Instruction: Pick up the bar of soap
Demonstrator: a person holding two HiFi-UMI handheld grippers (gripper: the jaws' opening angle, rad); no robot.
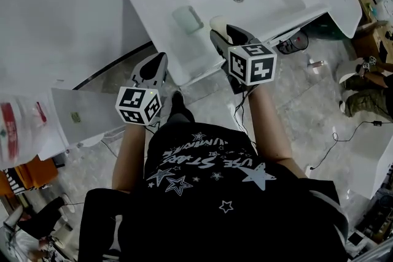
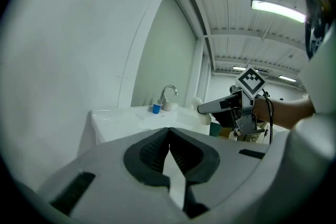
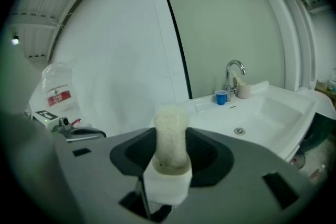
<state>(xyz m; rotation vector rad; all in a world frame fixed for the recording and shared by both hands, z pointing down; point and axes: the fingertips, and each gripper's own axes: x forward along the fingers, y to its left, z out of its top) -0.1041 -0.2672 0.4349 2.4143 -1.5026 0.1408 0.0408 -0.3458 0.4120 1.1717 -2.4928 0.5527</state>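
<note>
Pinching soap (image 3: 170, 136); right hand-held gripper (image 3: 171, 157)

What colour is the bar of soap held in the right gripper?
Creamy off-white. The bar of soap shows best in the right gripper view.

Black T-shirt (image 1: 202, 175) with white star print: slanted white lettering, upside down in the head view. Only "STAR" is legible; the rest is uncertain. Clear plastic bag (image 1: 12, 126) with red-and-white label: print too blurred to read. No other readable text.
</note>
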